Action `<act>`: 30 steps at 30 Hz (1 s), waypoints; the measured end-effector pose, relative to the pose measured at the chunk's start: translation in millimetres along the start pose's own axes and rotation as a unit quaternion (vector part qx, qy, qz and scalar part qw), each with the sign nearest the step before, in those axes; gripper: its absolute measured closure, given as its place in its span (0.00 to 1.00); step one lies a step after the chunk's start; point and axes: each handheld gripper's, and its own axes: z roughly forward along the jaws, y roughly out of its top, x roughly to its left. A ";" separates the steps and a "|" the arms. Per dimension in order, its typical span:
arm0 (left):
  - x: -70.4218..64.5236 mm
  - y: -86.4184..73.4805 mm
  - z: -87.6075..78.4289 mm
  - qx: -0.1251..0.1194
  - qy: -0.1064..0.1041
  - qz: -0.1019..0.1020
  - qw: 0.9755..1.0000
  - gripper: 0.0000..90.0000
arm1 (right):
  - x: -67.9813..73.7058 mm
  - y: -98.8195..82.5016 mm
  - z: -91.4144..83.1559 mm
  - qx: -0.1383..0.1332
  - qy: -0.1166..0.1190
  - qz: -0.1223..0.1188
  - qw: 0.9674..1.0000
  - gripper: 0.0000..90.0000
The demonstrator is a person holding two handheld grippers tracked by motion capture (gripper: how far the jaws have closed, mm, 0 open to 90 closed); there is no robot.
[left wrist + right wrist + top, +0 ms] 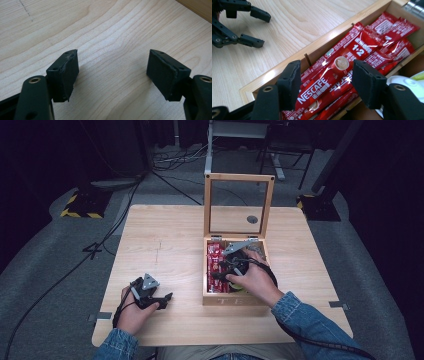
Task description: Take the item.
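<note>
A wooden box (235, 299) stands on the table with its glass lid (239, 177) raised upright. Its left compartment holds several red Nescafe sachets (215, 254). My right gripper (222, 271) hovers over that compartment. In the right gripper view it (325, 75) is open, its jaws on either side of the top sachet (359, 47), and I cannot see the pads pressing on it. My left gripper (165, 299) rests low at the table's front left, open and empty, with bare wood between its jaws (112, 67). It also appears far off (263, 30).
The light wooden table (165, 235) has a round cable hole (252, 219) behind the box. The box wall (287, 65) runs next to the sachets. A white and green item (405, 81) lies at the right, beyond a divider. Cables cross the floor behind the table.
</note>
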 end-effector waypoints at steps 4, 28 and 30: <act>0.0 0.0 0.0 0.000 0.000 0.000 1.000 0.29 | 0.6 0.8 4.5 0.020 0.000 0.008 1.000 0.46; -0.3 -0.1 0.2 -0.002 0.001 0.000 1.000 0.29 | 6.3 3.3 20.3 0.055 -0.017 0.001 0.998 0.40; -0.4 -0.2 0.2 -0.002 0.001 0.000 1.000 0.29 | 8.0 4.2 21.6 0.060 -0.026 -0.007 0.998 0.41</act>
